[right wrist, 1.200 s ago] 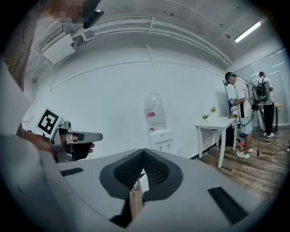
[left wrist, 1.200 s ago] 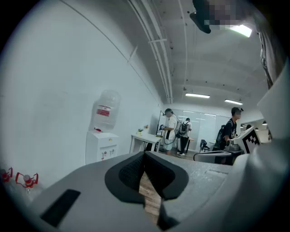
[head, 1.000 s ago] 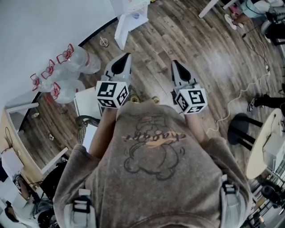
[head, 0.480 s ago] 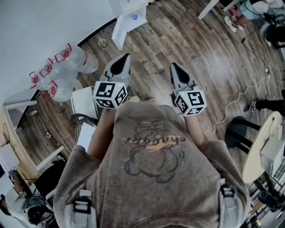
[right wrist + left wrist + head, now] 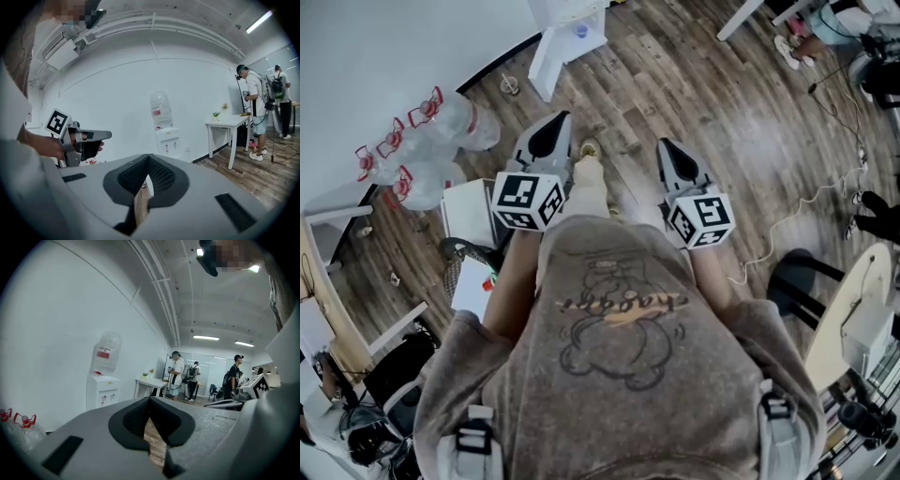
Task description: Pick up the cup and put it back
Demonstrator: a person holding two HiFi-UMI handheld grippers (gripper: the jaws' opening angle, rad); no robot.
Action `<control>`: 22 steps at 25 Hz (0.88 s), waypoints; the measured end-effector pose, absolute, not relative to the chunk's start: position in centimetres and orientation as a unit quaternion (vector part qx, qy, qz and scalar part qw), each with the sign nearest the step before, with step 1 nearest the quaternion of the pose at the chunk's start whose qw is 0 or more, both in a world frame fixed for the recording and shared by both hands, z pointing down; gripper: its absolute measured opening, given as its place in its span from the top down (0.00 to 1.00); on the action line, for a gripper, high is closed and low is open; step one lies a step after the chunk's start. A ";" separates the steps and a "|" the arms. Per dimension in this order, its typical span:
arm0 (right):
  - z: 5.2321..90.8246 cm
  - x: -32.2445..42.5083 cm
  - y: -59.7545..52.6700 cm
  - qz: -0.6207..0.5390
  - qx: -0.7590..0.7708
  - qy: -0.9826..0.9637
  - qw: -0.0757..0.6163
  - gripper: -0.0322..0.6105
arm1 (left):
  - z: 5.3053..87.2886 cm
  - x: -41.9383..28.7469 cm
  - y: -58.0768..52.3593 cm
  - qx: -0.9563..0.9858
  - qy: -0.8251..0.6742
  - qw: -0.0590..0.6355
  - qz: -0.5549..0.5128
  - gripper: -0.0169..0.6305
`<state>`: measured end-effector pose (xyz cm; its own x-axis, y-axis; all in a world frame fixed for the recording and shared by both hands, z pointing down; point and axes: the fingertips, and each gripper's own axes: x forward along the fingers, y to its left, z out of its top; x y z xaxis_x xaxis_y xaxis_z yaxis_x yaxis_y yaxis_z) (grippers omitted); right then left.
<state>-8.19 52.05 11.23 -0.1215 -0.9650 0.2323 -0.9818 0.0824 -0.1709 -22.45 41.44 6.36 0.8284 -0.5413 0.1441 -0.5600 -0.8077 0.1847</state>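
Note:
Both grippers are held side by side at waist height over the wooden floor. My left gripper (image 5: 553,122) is shut with nothing between its jaws, and its tips meet in the left gripper view (image 5: 150,401). My right gripper (image 5: 666,148) is shut and empty as well (image 5: 147,160). A small cup-like thing (image 5: 508,85) stands on the floor beside the white water dispenser (image 5: 561,37), well ahead of both grippers. Neither gripper touches anything. The right gripper view also shows the left gripper (image 5: 107,135) in a hand.
The water dispenser (image 5: 165,136) stands against the white wall, with a white table (image 5: 229,123) to its right. Several big water bottles (image 5: 422,141) lie at the left. A black stool (image 5: 797,272) and a cable (image 5: 806,202) are at the right. People (image 5: 179,376) stand farther back.
The person has stepped forward: the floor and dispenser have slid in the head view, and a leg now shows between the grippers. Both grippers stay shut and level.

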 end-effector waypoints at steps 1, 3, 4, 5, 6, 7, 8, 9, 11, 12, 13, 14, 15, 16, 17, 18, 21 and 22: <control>11.4 -7.9 51.6 0.143 0.664 -0.734 0.029 0.95 | 6.4 -22.1 40.9 0.951 -0.288 0.109 0.043 0.97; 11.7 -7.2 50.4 0.145 0.667 -0.730 0.030 0.95 | 6.4 -21.2 39.6 0.952 -0.283 0.105 0.044 0.97; 11.8 -6.7 49.7 0.145 0.668 -0.729 0.030 0.95 | 6.4 -20.7 38.9 0.953 -0.281 0.105 0.044 0.97; 11.9 -6.3 49.0 0.146 0.670 -0.728 0.031 0.95 | 6.5 -20.3 38.1 0.953 -0.279 0.107 0.044 0.97; 11.9 -5.9 48.2 0.145 0.670 -0.727 0.031 0.95 | 6.5 -19.8 37.1 0.953 -0.277 0.110 0.043 0.97; 11.9 -5.4 47.2 0.144 0.671 -0.727 0.033 0.95 | 6.5 -19.2 36.0 0.954 -0.276 0.113 0.040 0.97; 11.8 -4.8 46.1 0.142 0.672 -0.726 0.035 0.95 | 6.5 -18.6 34.8 0.954 -0.274 0.115 0.038 0.97; 11.7 -4.1 44.9 0.142 0.673 -0.725 0.036 0.95 | 6.4 -18.0 33.6 0.954 -0.273 0.116 0.036 0.97; 11.3 -2.9 42.4 0.142 0.676 -0.722 0.036 0.95 | 6.3 -16.8 30.9 0.955 -0.271 0.117 0.034 0.97; 11.0 -2.3 41.0 0.141 0.676 -0.722 0.036 0.95 | 6.1 -16.2 29.6 0.955 -0.270 0.117 0.034 0.97; 10.8 -1.8 39.7 0.138 0.676 -0.722 0.036 0.95 | 5.9 -15.5 28.2 0.956 -0.269 0.117 0.032 0.97; 10.5 -1.2 38.2 0.135 0.676 -0.723 0.037 0.95 | 5.7 -14.9 26.9 0.956 -0.267 0.116 0.030 0.97; 10.2 -0.8 36.8 0.133 0.677 -0.723 0.037 0.95 | 5.4 -14.4 25.5 0.957 -0.266 0.114 0.029 0.97; 9.9 -0.4 35.3 0.130 0.677 -0.723 0.038 0.95 | 5.2 -13.9 24.2 0.958 -0.264 0.113 0.029 0.97; 9.6 0.0 33.9 0.128 0.678 -0.723 0.038 0.95 | 5.0 -13.4 23.0 0.958 -0.261 0.111 0.030 0.97; 9.4 0.4 32.6 0.126 0.678 -0.723 0.038 0.95 | 4.8 -13.0 21.8 0.959 -0.259 0.111 0.031 0.97; 9.0 1.3 28.6 0.121 0.680 -0.722 0.039 0.95 | 4.6 -12.1 18.2 0.961 -0.254 0.108 0.035 0.97; 8.9 1.7 27.3 0.120 0.682 -0.720 0.038 0.95 | 4.5 -11.9 17.0 0.961 -0.253 0.106 0.036 0.97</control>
